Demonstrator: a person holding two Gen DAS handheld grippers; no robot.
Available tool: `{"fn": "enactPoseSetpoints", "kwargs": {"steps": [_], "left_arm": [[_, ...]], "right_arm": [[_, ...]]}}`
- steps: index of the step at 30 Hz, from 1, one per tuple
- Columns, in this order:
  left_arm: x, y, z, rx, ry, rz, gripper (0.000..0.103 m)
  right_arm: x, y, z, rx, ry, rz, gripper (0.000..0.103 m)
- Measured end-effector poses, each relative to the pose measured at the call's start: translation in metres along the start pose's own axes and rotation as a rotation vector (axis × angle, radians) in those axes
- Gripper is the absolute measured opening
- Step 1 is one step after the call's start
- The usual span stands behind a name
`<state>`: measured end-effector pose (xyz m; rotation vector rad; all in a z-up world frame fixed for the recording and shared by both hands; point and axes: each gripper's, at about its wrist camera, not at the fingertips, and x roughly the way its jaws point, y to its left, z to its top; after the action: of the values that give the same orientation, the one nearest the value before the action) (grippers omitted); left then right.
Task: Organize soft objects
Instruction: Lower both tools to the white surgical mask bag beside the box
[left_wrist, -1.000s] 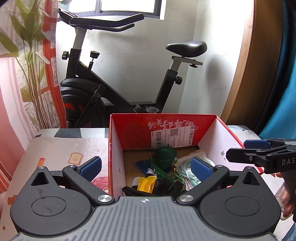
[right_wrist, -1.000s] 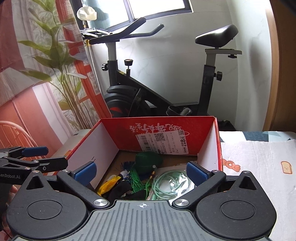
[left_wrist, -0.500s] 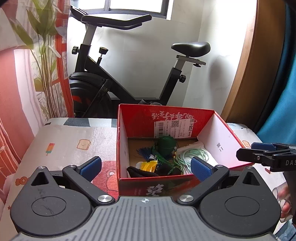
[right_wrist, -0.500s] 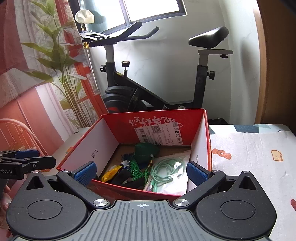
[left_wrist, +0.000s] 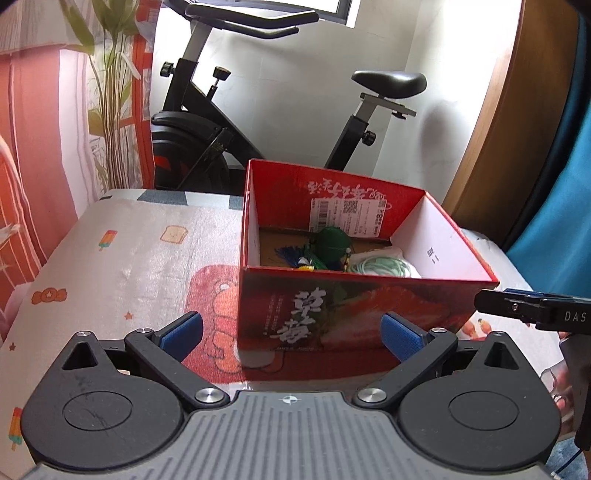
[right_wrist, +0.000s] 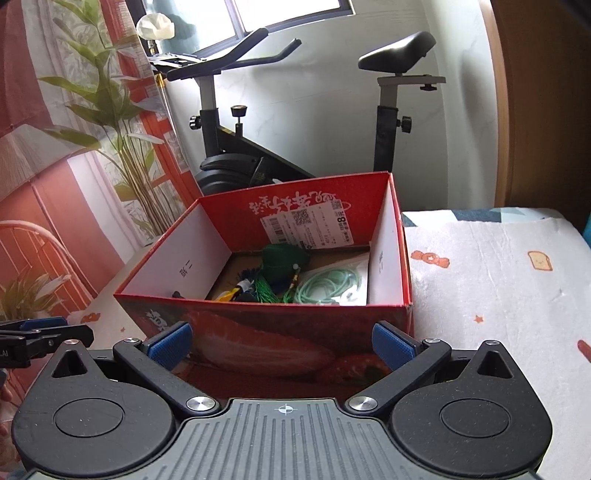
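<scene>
A red cardboard box (left_wrist: 347, 314) (right_wrist: 266, 336) stands on the patterned table cover. Inside lie a dark green pouch (left_wrist: 332, 242) (right_wrist: 282, 258), a coiled mint cord in a clear bag (left_wrist: 380, 266) (right_wrist: 328, 286), blue and green tassels (left_wrist: 290, 254) (right_wrist: 266, 290) and a yellow item (right_wrist: 227, 295). My left gripper (left_wrist: 291, 334) is open and empty, just in front of the box's near wall. My right gripper (right_wrist: 282, 343) is open too, also in front of that wall. Each gripper shows at the edge of the other's view.
A black exercise bike (left_wrist: 207, 133) (right_wrist: 236, 162) stands behind the table against a white wall. A plant-print curtain (right_wrist: 92, 147) hangs on the left. Table cover (left_wrist: 122, 266) lies bare left of the box, and cover (right_wrist: 498, 280) right of it.
Both grippers have drawn back and up from over the box's inside to in front of its near wall. They stay open, and the box contents have not moved.
</scene>
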<state>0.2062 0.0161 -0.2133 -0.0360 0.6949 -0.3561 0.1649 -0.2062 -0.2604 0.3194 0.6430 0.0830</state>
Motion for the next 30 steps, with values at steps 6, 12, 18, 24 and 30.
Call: {"fn": "enactPoseSetpoints", "kwargs": {"steps": [6,12,18,24,30], "left_arm": [[0.005,0.004,-0.028,-0.042,0.059,-0.013,0.103],[0.005,0.016,-0.062,-0.183,0.108,-0.032,0.103],[0.016,0.018,-0.081,-0.187,0.164,0.009,0.103],[0.023,0.019,-0.095,-0.185,0.211,0.003,0.103],[0.025,0.020,-0.101,-0.189,0.221,-0.002,0.102]], "right_arm": [[0.007,-0.008,-0.034,0.034,0.096,0.011,0.103],[0.013,-0.005,-0.062,-0.012,0.175,0.012,0.103],[0.023,-0.001,-0.083,-0.023,0.232,-0.007,0.103],[0.030,-0.005,-0.092,-0.014,0.274,-0.003,0.103],[0.034,-0.007,-0.095,0.001,0.294,0.017,0.103]]}}
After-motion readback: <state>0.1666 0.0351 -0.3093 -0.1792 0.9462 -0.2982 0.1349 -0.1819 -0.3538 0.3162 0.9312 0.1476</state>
